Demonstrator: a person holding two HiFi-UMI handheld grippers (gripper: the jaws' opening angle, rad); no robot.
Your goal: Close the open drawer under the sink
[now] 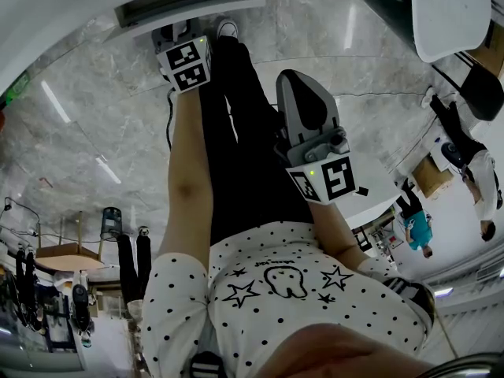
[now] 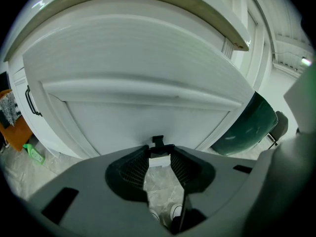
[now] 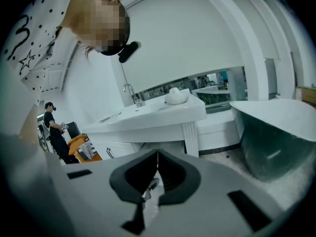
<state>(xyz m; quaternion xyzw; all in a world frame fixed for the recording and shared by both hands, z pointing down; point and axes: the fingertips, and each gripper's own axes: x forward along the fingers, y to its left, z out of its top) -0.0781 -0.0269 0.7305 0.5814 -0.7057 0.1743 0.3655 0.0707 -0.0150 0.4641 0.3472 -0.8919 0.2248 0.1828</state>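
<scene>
Drawer (image 2: 148, 115): 1; left gripper (image 2: 159, 150) plus right gripper (image 3: 157, 156): 2.

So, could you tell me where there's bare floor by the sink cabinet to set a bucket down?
Left of the person's legs, the marble floor lies bare from the drawer down to the wooden table. Right of them, it's bare toward the bathtub. It's crowded at the drawer itself: left gripper and shoes.

Bathroom showroom: sink (image 3: 163, 113), bathtub (image 3: 276, 132); marble floor (image 1: 79, 132).

Glossy white drawer front (image 2: 148, 107), polished grey veined stone floor (image 1: 94, 116), smooth glossy dark-green tub (image 2: 249, 127)
</scene>
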